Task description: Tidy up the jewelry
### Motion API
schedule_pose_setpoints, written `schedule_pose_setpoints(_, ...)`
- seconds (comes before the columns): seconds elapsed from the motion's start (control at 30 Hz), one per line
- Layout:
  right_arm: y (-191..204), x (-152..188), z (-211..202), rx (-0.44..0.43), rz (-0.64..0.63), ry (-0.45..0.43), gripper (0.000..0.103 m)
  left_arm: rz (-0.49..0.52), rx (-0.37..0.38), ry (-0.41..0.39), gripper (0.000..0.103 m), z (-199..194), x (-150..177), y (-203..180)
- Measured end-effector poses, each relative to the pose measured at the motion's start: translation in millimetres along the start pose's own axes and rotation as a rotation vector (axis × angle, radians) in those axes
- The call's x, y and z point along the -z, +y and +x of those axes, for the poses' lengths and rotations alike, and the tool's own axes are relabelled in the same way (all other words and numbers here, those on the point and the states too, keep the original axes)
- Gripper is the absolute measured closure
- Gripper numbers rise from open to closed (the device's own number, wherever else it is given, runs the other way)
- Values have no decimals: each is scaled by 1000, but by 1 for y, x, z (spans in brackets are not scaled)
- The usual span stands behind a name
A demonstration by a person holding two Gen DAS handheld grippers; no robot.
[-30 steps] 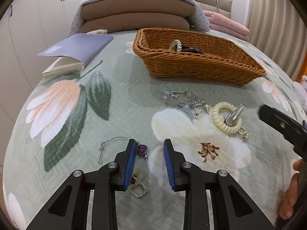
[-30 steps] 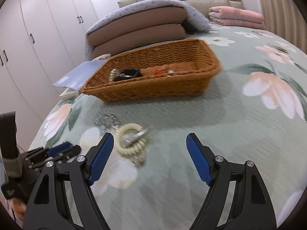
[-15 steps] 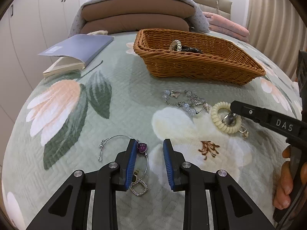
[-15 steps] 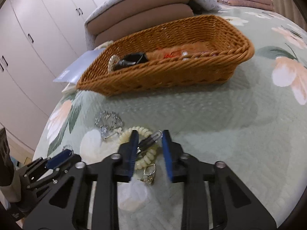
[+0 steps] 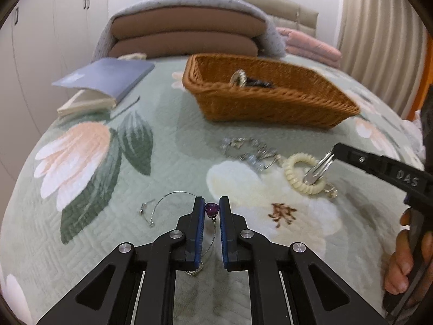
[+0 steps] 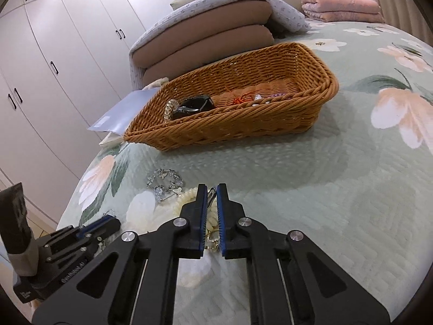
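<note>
Because the job is to sort jewelry, the wicker basket (image 6: 270,124) stands toward the head of the bed (image 6: 338,203), within easy reach of both claws, and already holds a dark glossy piece, a beaded ring and something orange. Its open top and low walls should make dropping small pieces in simple.

Nearer the foot edge, loose pieces lie on the quilt ahead of the basket. A crystal bracelet (image 5: 249,150) sits just beside a cream coil hair tie (image 5: 299,173). The right gripper (image 6: 212,197) has its pads pressed onto a silver clip (image 5: 319,166) lying across that coil, probably to lift the clip alone. The left gripper (image 5: 211,210) is closing on a purple stone pendant (image 5: 212,208) between its pads; the thin chain (image 5: 173,196) trails off to the left, so a slow lift looks wise to keep it from snagging.

As for the surface, the quilt is soft green with large flowers, and small metal can sink into it. A blue notebook (image 5: 108,78) lies near the left edge, stacked pillows (image 5: 184,35) at the head, white wardrobes (image 6: 54,62) along the wall.
</note>
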State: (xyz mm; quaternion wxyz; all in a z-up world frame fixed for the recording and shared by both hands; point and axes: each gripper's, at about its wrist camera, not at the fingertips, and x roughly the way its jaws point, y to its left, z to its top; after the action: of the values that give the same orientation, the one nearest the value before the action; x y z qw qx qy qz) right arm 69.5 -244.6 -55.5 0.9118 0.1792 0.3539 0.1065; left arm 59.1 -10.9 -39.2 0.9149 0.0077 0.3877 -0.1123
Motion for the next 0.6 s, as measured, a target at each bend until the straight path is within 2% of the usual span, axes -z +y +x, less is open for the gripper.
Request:
schedule_pose_setpoints(0.2,-3,2,-9,-7,1,-13,96,-5,63,-57,93,-15,-3,2)
schedule_pose_setpoints(0.33,3,5,-15,-5,-45,-16,96,-52,91,-73,93,-22,-7,15)
schedule_pose_setpoints(0.5,30,11,-12,0,-191,37,95,-78,102,-72,93,-23,-9,26)
schedule_pose_setpoints(0.6,22,14,1,36,-116,90,95,-73,108,-71,93,-24,-8,27)
